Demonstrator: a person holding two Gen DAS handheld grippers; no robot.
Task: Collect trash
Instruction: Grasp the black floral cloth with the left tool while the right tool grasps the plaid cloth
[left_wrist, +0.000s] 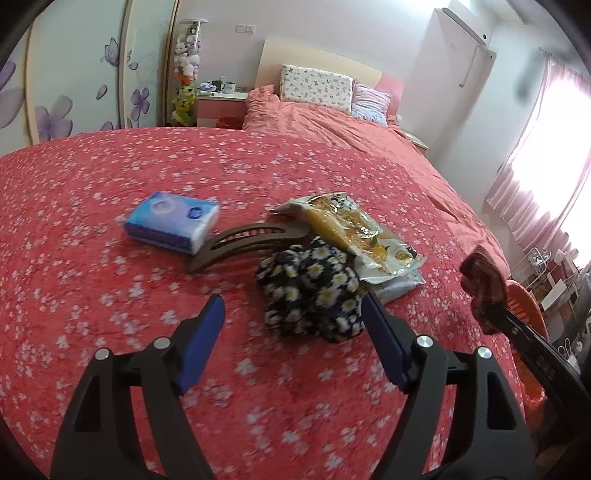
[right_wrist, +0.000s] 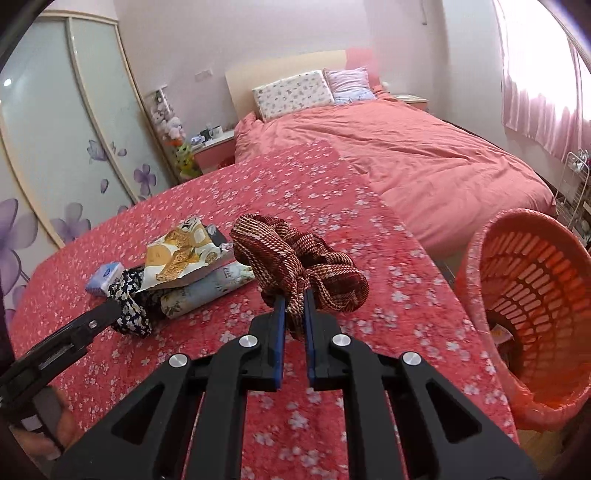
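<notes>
Nearest you, the right tongs (right_wrist: 294, 301) are pressed together on the maroon striped scrunchie (right_wrist: 299, 258), pinching a fold of it and holding it clear above the red floral cover (right_wrist: 369, 229). It is not yet over the basket.

The orange slatted basket (right_wrist: 535, 295) stands just to the right of that scrunchie, off the cover's edge, mouth tipped toward you. Something small lies in its bottom; what it is cannot be made out.

Left of the held scrunchie, the left tongs (left_wrist: 293, 306) stand spread, pinching nothing, with the black daisy-print scrunchie (left_wrist: 310, 291) partly between the blades and lying on the cover.

Just beyond the daisy scrunchie lie the snack wrappers (left_wrist: 354, 229), a yellow-printed one over a pale one. Left of the daisy scrunchie sits a brown hair clip (left_wrist: 243, 243), and past that a blue tissue pack (left_wrist: 171, 221).

Judgement: the job is early to middling. One item is in transit; the wrappers, plainly trash, are still to be collected. Whether the clip, tissues and daisy scrunchie count is unclear.
</notes>
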